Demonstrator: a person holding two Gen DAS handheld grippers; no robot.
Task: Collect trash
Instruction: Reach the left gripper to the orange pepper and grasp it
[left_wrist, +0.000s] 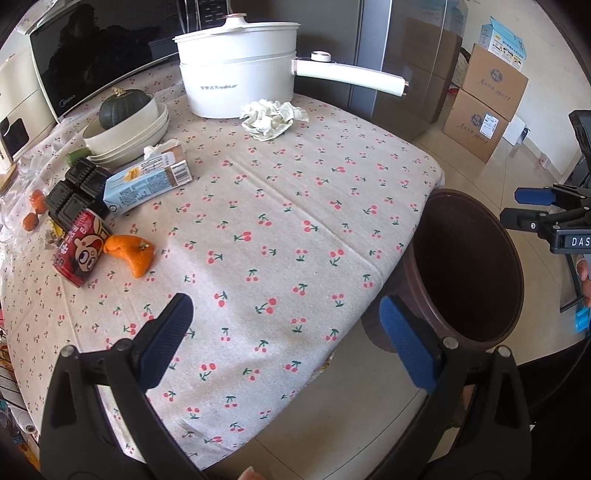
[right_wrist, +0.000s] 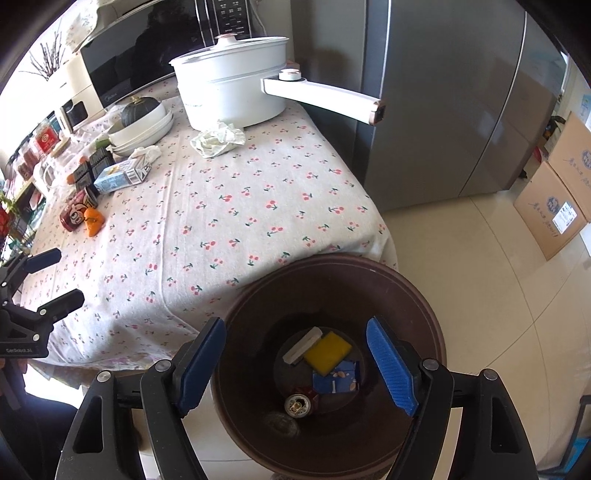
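Note:
A brown trash bin stands on the floor by the table's corner; it also shows in the left wrist view. It holds a can, a yellow sponge, a blue wrapper and a white piece. My right gripper hangs open and empty over the bin. My left gripper is open and empty over the table's near edge. On the table lie a crumpled tissue, a milk carton, a red can and orange peel.
A white electric pot with a long handle stands at the table's back. Stacked bowls with a green squash, dark biscuits and a microwave are at the left. A grey fridge and cardboard boxes stand behind.

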